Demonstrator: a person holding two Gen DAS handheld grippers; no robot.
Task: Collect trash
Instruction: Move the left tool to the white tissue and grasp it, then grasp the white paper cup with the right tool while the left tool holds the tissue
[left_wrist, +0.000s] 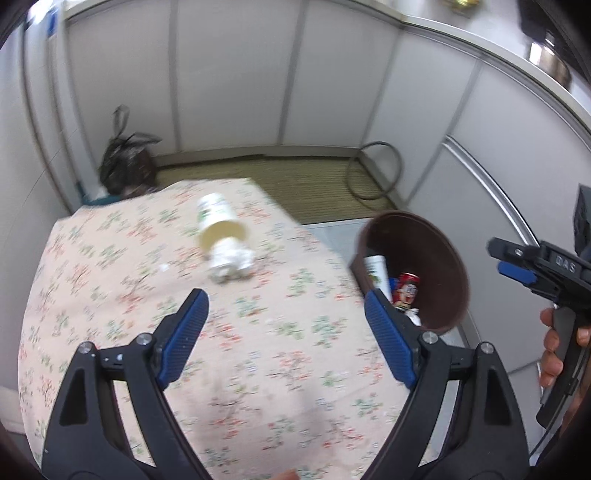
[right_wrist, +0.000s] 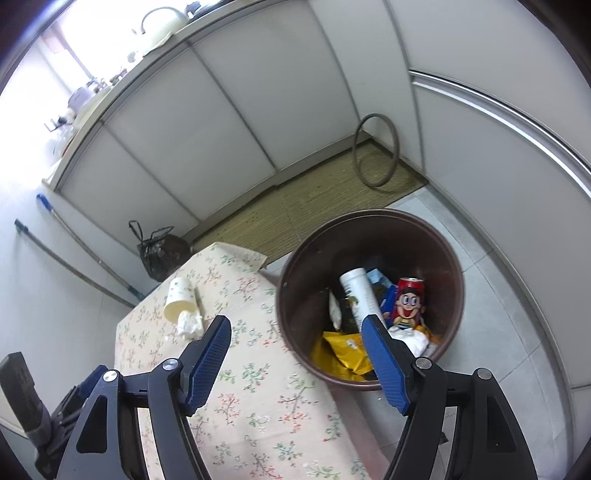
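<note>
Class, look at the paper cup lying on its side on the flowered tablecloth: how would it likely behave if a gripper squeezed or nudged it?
The paper cup looks thin-walled, so it would probably crush under a firm squeeze. Lying on its side, it may roll if nudged. The crumpled tissue at its mouth would likely drop away.

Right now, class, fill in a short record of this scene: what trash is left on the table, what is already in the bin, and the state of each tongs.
surface: table with floral cloth
left on table: paper cup on its side, crumpled tissue at its mouth
bin: brown bin on the floor beside the table
in bin: red can, white tube, yellow wrapper, other scraps
left tongs: open, empty
right tongs: open, empty
</note>
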